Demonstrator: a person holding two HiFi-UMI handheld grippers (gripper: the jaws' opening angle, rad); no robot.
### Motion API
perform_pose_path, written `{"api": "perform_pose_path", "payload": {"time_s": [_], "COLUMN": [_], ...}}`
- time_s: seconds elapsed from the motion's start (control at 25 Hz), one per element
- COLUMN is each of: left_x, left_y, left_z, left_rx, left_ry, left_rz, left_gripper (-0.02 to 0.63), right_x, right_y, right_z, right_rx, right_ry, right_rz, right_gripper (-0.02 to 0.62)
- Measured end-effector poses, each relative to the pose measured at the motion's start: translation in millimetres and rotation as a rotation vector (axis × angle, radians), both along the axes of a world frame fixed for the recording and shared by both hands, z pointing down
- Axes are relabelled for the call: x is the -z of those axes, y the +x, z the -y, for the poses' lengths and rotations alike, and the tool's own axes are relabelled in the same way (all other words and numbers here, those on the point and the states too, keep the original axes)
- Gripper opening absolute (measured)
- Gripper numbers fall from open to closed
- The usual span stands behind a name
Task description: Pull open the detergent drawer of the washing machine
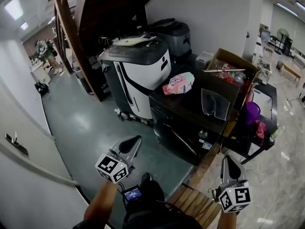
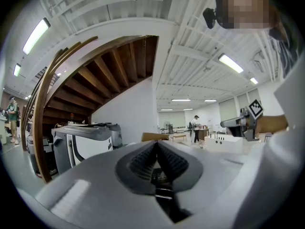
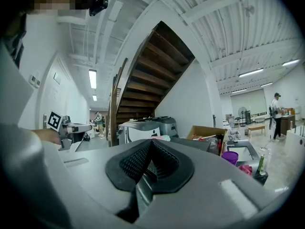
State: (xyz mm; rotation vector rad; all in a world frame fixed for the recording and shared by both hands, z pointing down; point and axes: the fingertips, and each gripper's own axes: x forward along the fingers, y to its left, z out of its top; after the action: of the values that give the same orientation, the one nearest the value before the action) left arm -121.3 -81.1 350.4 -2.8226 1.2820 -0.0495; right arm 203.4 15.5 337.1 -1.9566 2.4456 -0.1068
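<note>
**While both grippers are shut and empty, the washing machine stands apart from them**

As the head view looks steeply down, the left gripper shows at the lower left of the frame and the right gripper at the lower right. Each carries a white cube with square black markers. In the left gripper view, the dark ribbed fingers are pressed together with nothing between them. In the right gripper view, that gripper's fingers likewise meet at their tips and hold nothing.

The black box-shaped washing machine stands at the centre of the head view, above both grippers in the frame and well apart from them, on a grey-green floor. Its dark front faces the lower left of the frame, and the detergent drawer cannot be picked out on it.

A pink patterned bag lies on the machine's top. Just to the upper left stands a white and dark grey appliance, beneath a brown wooden staircase. To the right are an open brown cardboard box and a purple plastic cup. A slatted wooden board lies at the bottom of the frame, between the two grippers.
</note>
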Motion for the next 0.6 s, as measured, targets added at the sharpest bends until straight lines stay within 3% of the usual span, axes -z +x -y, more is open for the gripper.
{"api": "perform_pose_path", "payload": {"time_s": [0.36,0.6], "left_x": [-13.0,-32.0], "left_y": [1.3,0.0], "left_z": [6.4,23.8], "left_rx": [0.013,0.010], "left_ry": [-0.039,-0.077], "left_rz": [0.030,0.033], "left_gripper": [0.058,0.058], "right_x": [0.4,-6.3], "right_y": [-7.3,-6.8], "right_z": [3.3,14.9], "right_rx": [0.066,0.059], "right_ry": [-0.001,-0.008], "right_rz": [0.026,0.024], "right_gripper": [0.000,0.002]}}
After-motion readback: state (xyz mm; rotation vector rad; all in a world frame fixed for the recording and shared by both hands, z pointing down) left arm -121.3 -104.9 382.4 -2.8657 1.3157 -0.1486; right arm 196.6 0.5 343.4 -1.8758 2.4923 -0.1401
